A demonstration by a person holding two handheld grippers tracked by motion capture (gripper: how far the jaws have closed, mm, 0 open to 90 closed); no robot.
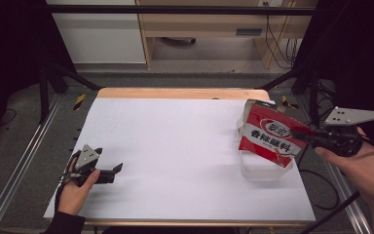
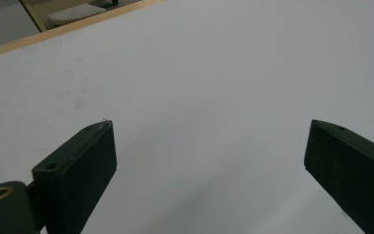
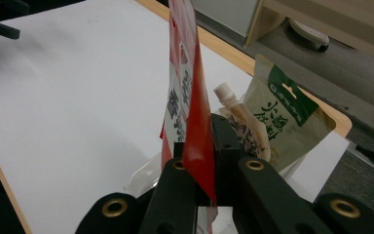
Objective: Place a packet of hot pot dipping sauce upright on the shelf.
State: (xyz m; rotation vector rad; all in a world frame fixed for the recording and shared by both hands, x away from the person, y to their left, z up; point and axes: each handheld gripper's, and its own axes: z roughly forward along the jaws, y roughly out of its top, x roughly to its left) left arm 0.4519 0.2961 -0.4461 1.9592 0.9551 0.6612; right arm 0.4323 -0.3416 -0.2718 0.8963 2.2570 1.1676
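right claw (image 3: 199,168) clamped on red sauce pouch (image 1: 269,139), white chinese lettering; left claw (image 1: 111,171) apart, empty.

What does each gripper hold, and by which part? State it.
Right gripper: flat red-and-white plastic sauce pouch, pinched at its edge. Left gripper: open, nothing held.

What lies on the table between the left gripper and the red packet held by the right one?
Nothing: in the high view the white table top is bare between the left gripper and the red packet clamped in the right gripper.
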